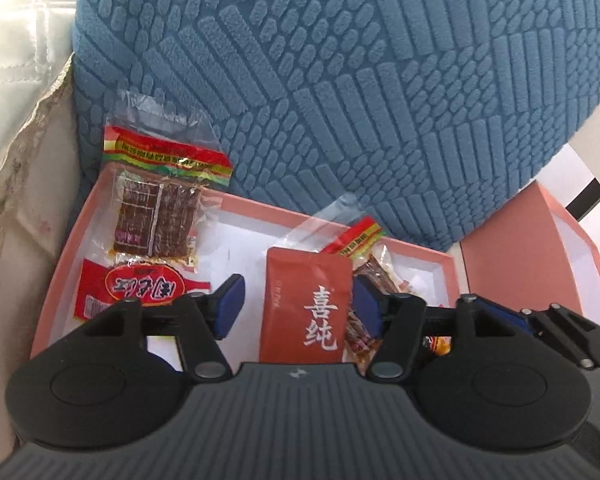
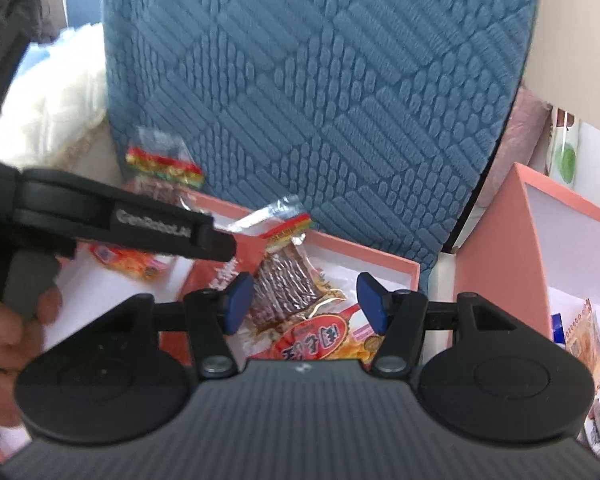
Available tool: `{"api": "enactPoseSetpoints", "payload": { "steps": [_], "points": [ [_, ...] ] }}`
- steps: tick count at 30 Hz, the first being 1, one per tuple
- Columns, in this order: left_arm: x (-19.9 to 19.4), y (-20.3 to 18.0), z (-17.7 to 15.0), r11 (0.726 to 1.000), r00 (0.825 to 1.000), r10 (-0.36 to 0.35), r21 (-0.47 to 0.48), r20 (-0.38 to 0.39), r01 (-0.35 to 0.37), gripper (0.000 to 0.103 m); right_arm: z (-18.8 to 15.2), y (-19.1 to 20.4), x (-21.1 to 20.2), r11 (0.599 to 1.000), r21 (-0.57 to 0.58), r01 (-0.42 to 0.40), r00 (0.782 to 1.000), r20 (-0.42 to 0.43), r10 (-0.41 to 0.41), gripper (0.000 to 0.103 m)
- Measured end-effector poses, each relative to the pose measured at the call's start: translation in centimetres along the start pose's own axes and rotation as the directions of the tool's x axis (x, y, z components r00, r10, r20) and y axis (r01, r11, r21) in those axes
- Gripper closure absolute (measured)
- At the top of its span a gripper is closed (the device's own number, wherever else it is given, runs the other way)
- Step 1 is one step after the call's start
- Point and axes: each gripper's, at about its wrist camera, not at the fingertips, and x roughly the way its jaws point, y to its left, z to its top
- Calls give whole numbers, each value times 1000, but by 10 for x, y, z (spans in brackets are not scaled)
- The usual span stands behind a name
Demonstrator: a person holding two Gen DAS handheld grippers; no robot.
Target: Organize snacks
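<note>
Nearest the left wrist camera, the left gripper (image 1: 298,306) had its jaws spread, blue pads apart, with a red pouch (image 1: 306,304) bearing white characters lying between them but not pinched; the pad at three o'clock sat just beside its edge. In the right wrist view, the right gripper (image 2: 306,302) was likewise spread and gripping nothing, poised over a clear packet of dark dried strips (image 2: 286,284) and, toward six o'clock, a red-and-orange snack bag (image 2: 320,340). All of these lay in a shallow pink box (image 1: 260,210) with a white floor. Further out, at ten o'clock in the left view, another strip packet (image 1: 156,216) leaned on the box's far corner above a red wrapper (image 1: 136,290). At three o'clock stood a second pink box (image 2: 496,264) holding a few items. Behind everything rose a blue textured cushion (image 1: 340,80). This looked like the reach step of sorting; next, each pair of jaws would need to settle lower and squeeze on one packet before carrying it across.
</note>
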Motion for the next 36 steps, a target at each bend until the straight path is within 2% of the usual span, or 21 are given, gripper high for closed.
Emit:
{"api": "enactPoseSetpoints", "payload": {
  "steps": [5,9,13,22,24,31,32,33,34,35,36],
  "points": [
    [12,8,3,999,999,-31,-27,-40,30,34,-2,0,22,999,-35,-9,999,-45,8,22],
    [18,14,5,996,997,-55,-68,-62,51,34,-1,6,37,994,-112,9,998,-62,-16,21],
    [24,12,2,994,991,-96,-56,-90,91,31,-3,9,50,990,-143,-12,996,-88,0,19],
    [39,5,-3,999,992,-39,-16,-118,38,31,-5,11,62,989,-143,-47,992,-119,30,19],
    [41,3,-4,999,993,-37,-9,-114,36,30,-8,16,60,984,-172,-54,993,-114,35,26],
    [50,-9,-11,999,995,-17,25,-101,20,29,-18,34,54,971,-234,-42,996,-89,22,34],
    [51,-9,-12,1000,995,-17,23,-96,19,29,-18,36,52,972,-232,-41,996,-85,22,39],
    [51,-6,-11,1000,996,-8,16,-91,9,29,-19,37,50,972,-231,-33,997,-74,16,51],
    [50,-5,-12,1000,996,-8,15,-91,10,30,-14,37,47,972,-233,-24,998,-69,9,57],
    [48,-2,-12,1000,996,-8,11,-89,9,30,-13,36,45,973,-230,-17,998,-62,3,70],
    [47,-1,-12,1000,996,-5,3,-86,5,30,-11,34,41,977,-214,-19,998,-60,7,78]
  ]
}}
